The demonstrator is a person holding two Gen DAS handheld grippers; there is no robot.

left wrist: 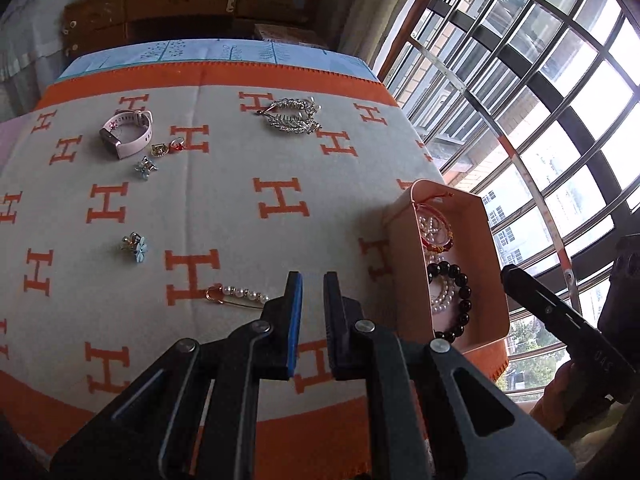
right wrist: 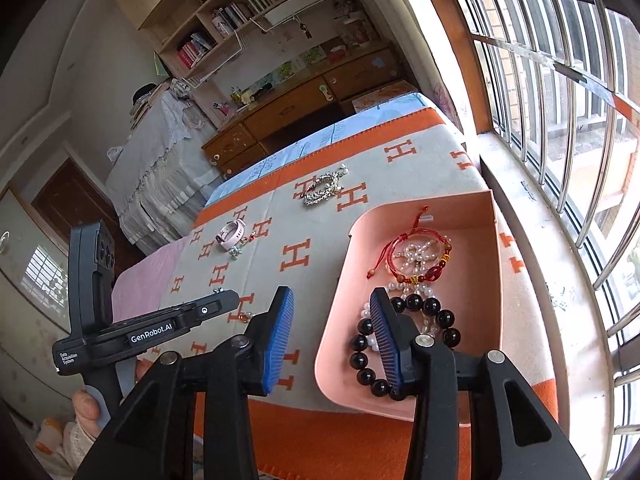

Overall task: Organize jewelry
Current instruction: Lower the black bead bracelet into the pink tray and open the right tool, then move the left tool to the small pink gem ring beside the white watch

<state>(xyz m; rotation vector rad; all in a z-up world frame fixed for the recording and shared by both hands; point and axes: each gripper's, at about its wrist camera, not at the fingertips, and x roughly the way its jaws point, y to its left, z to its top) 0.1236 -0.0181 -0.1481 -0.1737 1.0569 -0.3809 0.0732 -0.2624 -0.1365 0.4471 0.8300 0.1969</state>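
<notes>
Pink tray (right wrist: 472, 216); four bracelets (right wrist: 416, 320) inside.

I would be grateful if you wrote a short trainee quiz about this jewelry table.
1. True or false: the black bead bracelet lies inside the pink tray.
2. Which piece lies nearest the left gripper? A) the watch B) the pearl pin C) the silver hair clip
3. Fill in: the right gripper hangs over the tray's near-left rim with its fingers ____.

Key: 1 true. 2 B. 3 open, with nothing held between them.
</notes>
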